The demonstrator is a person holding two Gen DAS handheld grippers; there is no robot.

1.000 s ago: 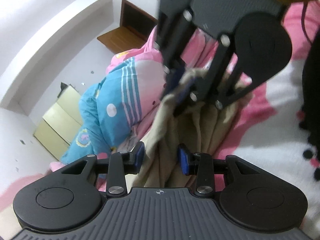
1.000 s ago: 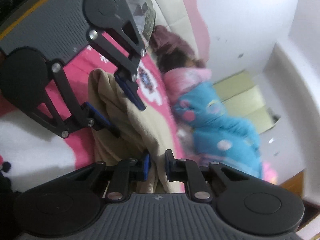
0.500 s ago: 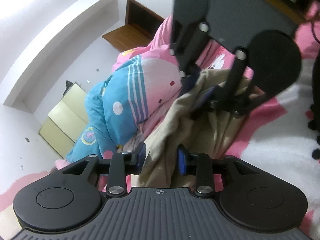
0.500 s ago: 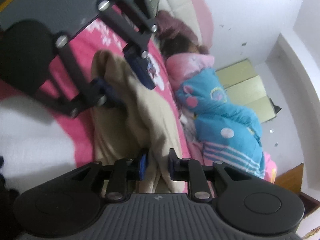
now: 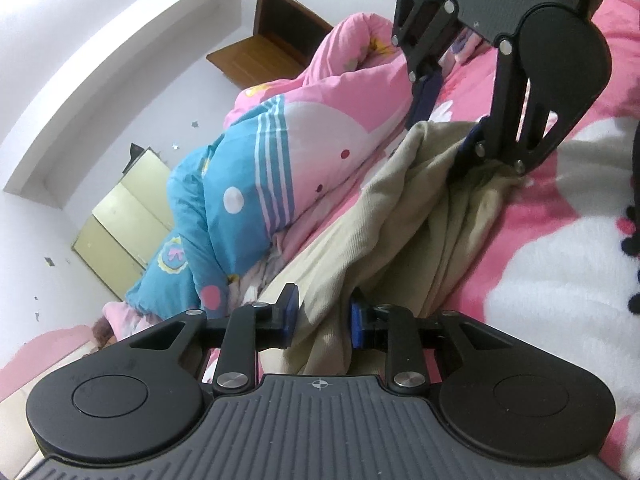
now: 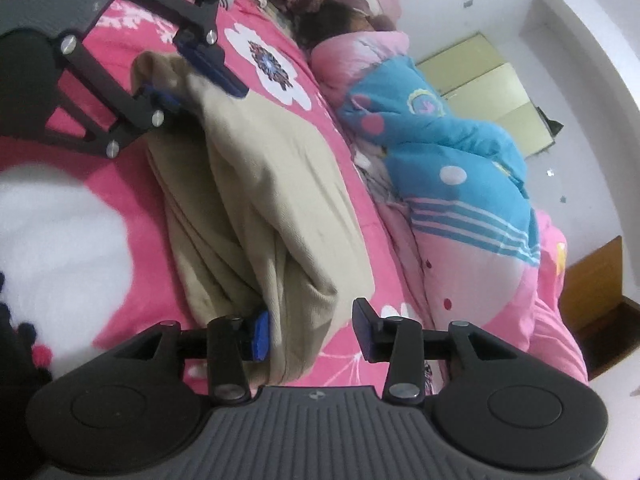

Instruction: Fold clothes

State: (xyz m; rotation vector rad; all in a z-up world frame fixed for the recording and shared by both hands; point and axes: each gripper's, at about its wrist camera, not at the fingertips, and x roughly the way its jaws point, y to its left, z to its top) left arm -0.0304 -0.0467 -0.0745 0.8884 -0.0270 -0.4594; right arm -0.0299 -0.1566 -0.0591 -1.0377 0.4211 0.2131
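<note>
- Beige cloth (image 6: 256, 184) lies bunched in folds on the pink blanket (image 6: 132, 188). Where are the 2 grippers?
- One at each end of it. The left gripper (image 5: 322, 316) is at one end, and the right gripper (image 6: 308, 328) is at the other end.
- Are the fingers tight?
- No. The right fingers (image 6: 364, 330) stand wide. Cloth sits between them and touches just the left one. The left gripper's fingers are apart too, with a fold of cloth loose in the gap.
- What is beside the cloth?
- A blue and pink quilt (image 6: 448, 168) in a heap, on the cloth's right in the right view. Far off are a yellow cupboard (image 5: 120, 232) and a brown door (image 5: 288, 28).
</note>
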